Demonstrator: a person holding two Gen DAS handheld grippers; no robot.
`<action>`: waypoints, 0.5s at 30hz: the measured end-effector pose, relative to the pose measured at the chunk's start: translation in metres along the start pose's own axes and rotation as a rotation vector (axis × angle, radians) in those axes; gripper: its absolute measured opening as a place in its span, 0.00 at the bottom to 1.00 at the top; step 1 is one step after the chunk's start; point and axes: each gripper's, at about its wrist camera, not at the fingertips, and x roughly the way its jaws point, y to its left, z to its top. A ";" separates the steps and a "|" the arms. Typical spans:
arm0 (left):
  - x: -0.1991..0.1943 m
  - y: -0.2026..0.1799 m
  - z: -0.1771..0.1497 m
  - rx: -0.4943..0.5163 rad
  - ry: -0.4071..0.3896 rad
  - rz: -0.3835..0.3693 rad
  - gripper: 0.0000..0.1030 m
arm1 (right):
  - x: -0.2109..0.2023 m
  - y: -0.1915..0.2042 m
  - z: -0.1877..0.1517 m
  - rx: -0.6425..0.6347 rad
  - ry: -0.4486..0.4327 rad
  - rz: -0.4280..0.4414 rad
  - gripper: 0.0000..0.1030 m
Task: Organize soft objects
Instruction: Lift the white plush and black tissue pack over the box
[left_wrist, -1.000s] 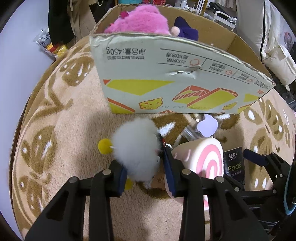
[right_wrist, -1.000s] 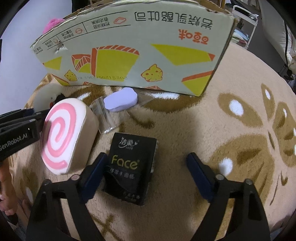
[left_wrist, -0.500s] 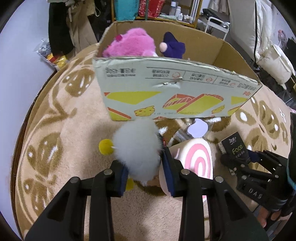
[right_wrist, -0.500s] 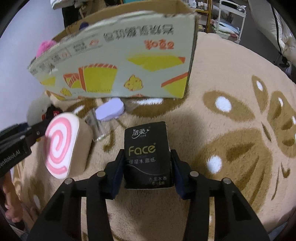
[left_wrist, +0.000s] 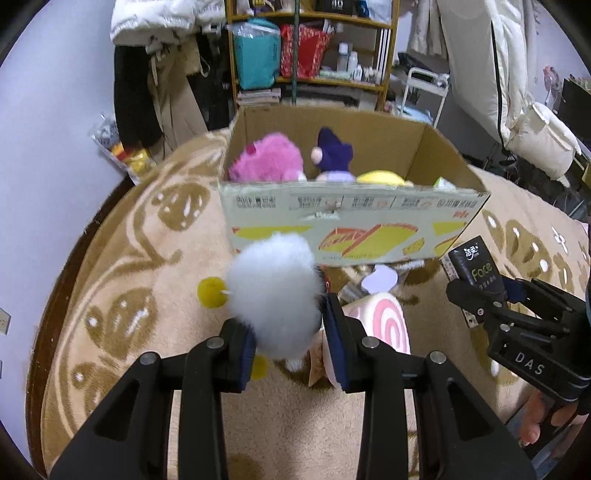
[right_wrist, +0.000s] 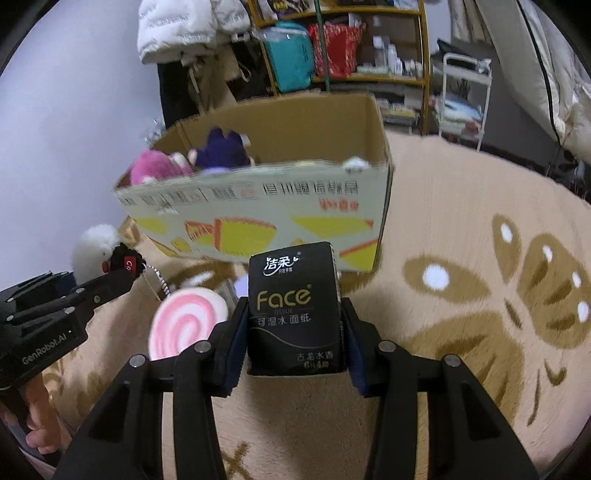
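Note:
My left gripper (left_wrist: 290, 343) is shut on a fluffy white plush (left_wrist: 275, 291) with yellow pompoms, lifted off the rug. The same plush (right_wrist: 94, 245) shows at the left of the right wrist view. My right gripper (right_wrist: 293, 336) is shut on a black Face tissue pack (right_wrist: 293, 306), also raised; that pack (left_wrist: 474, 264) appears at the right of the left wrist view. Ahead stands an open cardboard box (left_wrist: 351, 218) holding a pink plush (left_wrist: 267, 162), a purple plush (left_wrist: 332, 155) and a yellow one (left_wrist: 380, 177). A pink-swirl roll cushion (left_wrist: 384, 325) lies on the rug below.
A lilac soft piece (left_wrist: 380, 278) and clear plastic wrap lie by the box's front wall. The patterned beige rug (right_wrist: 480, 295) spreads to the right. Shelves (left_wrist: 314, 48), hanging clothes and a white rack (right_wrist: 465, 92) stand behind the box. A person's hand (left_wrist: 539, 421) holds the right gripper.
The right gripper closed on the tissue pack and lifted it. The left gripper rose with the white plush. Both views now look over the box rim at the toys inside.

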 end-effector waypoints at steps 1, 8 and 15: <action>-0.004 0.000 0.000 -0.001 -0.016 0.002 0.32 | -0.010 0.002 -0.001 0.000 -0.018 0.003 0.47; -0.031 -0.004 0.001 0.010 -0.128 0.025 0.32 | -0.038 -0.002 0.008 0.015 -0.134 0.015 0.47; -0.052 -0.016 0.001 0.047 -0.231 0.040 0.32 | -0.047 -0.019 0.027 0.047 -0.233 0.036 0.47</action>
